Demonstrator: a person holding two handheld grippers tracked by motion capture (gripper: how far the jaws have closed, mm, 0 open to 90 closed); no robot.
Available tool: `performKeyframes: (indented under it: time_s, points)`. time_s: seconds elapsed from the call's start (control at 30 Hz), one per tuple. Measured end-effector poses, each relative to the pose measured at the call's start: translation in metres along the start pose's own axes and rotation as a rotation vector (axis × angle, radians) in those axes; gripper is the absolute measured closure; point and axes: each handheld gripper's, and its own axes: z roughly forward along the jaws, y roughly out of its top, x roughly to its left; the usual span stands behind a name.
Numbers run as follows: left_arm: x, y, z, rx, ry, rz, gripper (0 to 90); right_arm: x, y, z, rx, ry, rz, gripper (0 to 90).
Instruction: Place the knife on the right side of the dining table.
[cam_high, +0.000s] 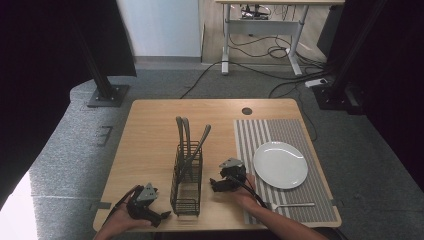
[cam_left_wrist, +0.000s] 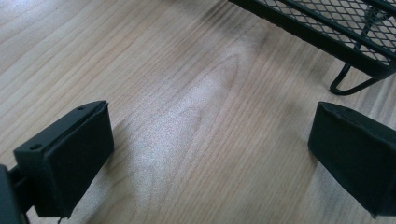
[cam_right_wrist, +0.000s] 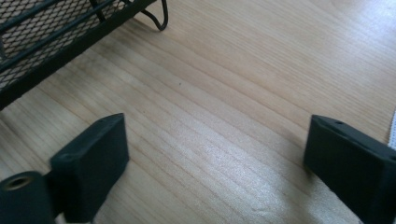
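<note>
A black mesh cutlery caddy stands on the wooden table with three utensil handles sticking up from it. My left gripper rests low at the caddy's left near the front edge, open, with bare wood between its jaws; the caddy's corner and wire foot show at upper right. My right gripper lies to the caddy's right, open over bare wood, with the caddy's base at upper left.
A striped grey placemat covers the table's right part. On it sits a white plate, and a fork lies near the front edge. A round cable hole is at the table's back.
</note>
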Motion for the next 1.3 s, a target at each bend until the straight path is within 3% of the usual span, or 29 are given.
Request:
performKeyframes:
  time_s: [0.13, 0.17, 0.23, 0.87, 1.1, 1.3]
  points:
    - [0.000, 0.000, 0.000, -0.001, 0.000, 0.000, 0.0, -0.001, 0.001, -0.003, -0.012, -0.008, 0.018, 10.6]
    - [0.000, 0.000, 0.000, 0.000, 0.001, -0.001, 0.0, -0.003, 0.004, -0.008, -0.036, 0.001, 0.051, 12.3]
    - [0.000, 0.000, 0.000, 0.000, 0.000, -0.001, 0.0, -0.005, 0.008, -0.014, -0.065, 0.005, 0.063, 12.9]
    - [0.000, 0.000, 0.000, 0.000, 0.000, -0.001, 0.0, -0.014, 0.026, -0.044, -0.171, 0.080, 0.081, 16.9]
    - [-0.001, 0.000, 0.000, 0.000, 0.003, -0.003, 0.0, -0.019, 0.041, -0.062, -0.237, 0.133, 0.094, 19.7]
    - [-0.001, 0.000, 0.000, 0.000, 0.004, -0.005, 0.0, -0.021, 0.054, -0.066, -0.279, 0.162, 0.095, 22.7]
